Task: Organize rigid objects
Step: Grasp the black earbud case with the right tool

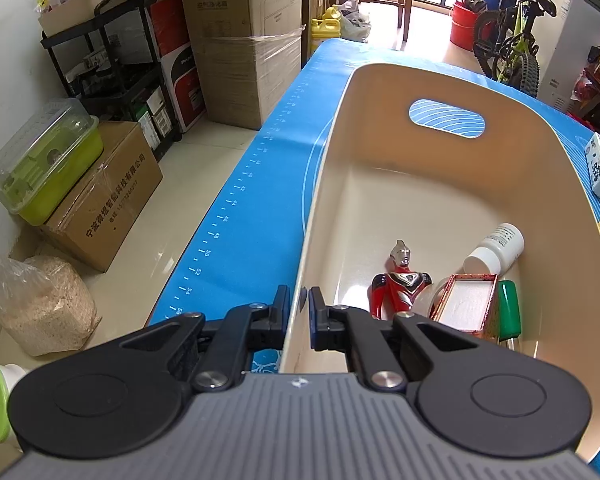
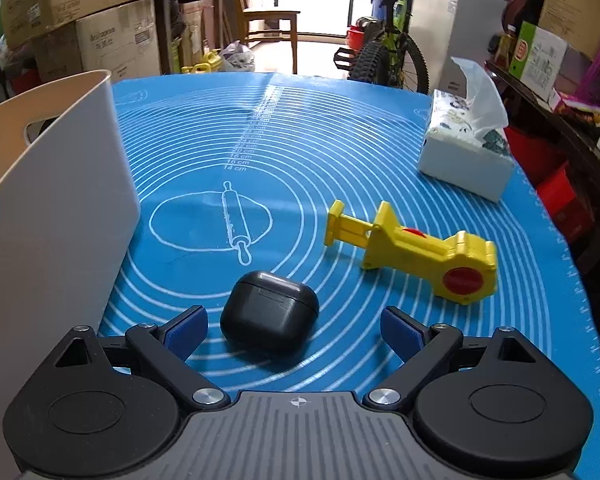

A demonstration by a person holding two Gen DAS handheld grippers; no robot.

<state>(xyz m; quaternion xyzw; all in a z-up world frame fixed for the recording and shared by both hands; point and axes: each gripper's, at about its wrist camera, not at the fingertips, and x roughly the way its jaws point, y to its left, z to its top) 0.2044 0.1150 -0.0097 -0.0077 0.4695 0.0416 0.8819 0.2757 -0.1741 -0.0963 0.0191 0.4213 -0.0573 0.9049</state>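
Observation:
My left gripper (image 1: 299, 304) is shut on the near left wall of a cream plastic bin (image 1: 324, 200), one finger outside and one inside. In the bin lie a red and silver toy figure (image 1: 398, 280), a white bottle (image 1: 496, 250), a red-rimmed box (image 1: 466, 306) and a green object (image 1: 509, 312). My right gripper (image 2: 294, 326) is open, its fingers on either side of a black earbud case (image 2: 270, 316) on the blue mat (image 2: 340, 140). A yellow toy tool (image 2: 416, 248) lies to the right of the case. The bin (image 2: 60, 200) stands to the left.
A tissue box (image 2: 466, 156) stands at the mat's far right. Left of the table, on the floor, are cardboard boxes (image 1: 104, 196), a black shelf rack (image 1: 112, 72) and a bag of grain (image 1: 44, 308). A bicycle (image 2: 384, 52) and a chair (image 2: 268, 20) stand beyond the table.

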